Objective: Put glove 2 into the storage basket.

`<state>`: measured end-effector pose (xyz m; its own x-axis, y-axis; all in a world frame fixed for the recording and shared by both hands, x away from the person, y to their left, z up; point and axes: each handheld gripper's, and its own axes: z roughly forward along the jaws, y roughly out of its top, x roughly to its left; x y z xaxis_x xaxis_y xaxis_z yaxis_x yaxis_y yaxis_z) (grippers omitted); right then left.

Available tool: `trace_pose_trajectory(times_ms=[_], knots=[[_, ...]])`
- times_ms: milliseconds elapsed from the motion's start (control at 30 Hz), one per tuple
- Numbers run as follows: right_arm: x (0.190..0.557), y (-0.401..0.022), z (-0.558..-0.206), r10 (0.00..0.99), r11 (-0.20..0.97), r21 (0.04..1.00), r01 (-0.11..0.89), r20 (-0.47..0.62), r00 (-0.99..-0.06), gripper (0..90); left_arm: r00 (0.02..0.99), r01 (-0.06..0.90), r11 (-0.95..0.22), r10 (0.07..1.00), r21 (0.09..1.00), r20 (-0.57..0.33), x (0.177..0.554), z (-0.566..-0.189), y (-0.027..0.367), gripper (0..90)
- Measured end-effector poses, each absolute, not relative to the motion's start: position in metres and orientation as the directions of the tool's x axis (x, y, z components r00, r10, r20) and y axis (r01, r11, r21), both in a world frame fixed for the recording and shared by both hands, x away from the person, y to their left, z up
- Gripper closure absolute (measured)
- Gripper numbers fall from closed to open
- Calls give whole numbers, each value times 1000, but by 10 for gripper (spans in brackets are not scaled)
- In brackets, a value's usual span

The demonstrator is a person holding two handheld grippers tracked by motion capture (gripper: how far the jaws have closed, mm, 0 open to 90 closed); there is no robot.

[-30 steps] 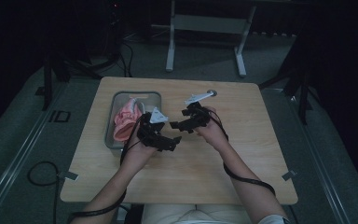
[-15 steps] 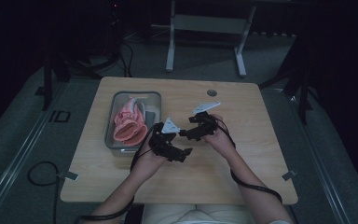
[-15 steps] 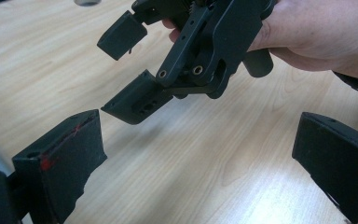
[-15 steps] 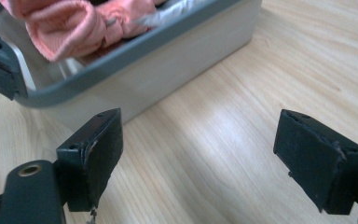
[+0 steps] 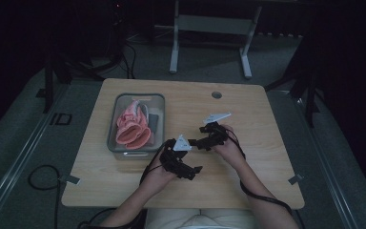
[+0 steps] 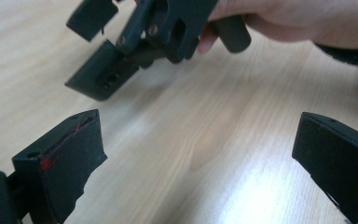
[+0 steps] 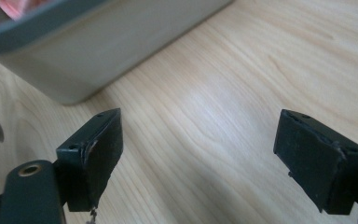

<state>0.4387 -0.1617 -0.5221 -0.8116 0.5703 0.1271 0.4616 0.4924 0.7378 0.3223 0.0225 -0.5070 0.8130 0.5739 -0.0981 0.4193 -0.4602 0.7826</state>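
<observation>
Bin [image 5: 158,125]: left of centre in the high view, pink cloth [image 5: 132,128] piled inside.
Cloth: all in the bin, none on the surface [image 5: 248,109].
Left gripper [image 6: 200,163]: fingers wide, nothing between them, over bare wood.
Right gripper [image 7: 200,156]: fingers wide and empty, bin wall at upper left.
Progress: loading looks done; both hands well clear, centre frame.

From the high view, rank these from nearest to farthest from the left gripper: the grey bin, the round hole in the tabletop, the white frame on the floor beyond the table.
From the left gripper:
1. Grey bin, on the table's left side.
2. Round hole, near the far edge.
3. White frame, on the floor past the table.
</observation>
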Motion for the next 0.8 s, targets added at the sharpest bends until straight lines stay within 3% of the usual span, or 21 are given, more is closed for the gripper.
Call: trace_pose_trajectory(times_ms=[800], knots=[[434, -192, -548, 629, 471, 721, 507, 128, -767, 154, 828, 422, -478, 549, 771, -113, 314, -535, 19, 15]])
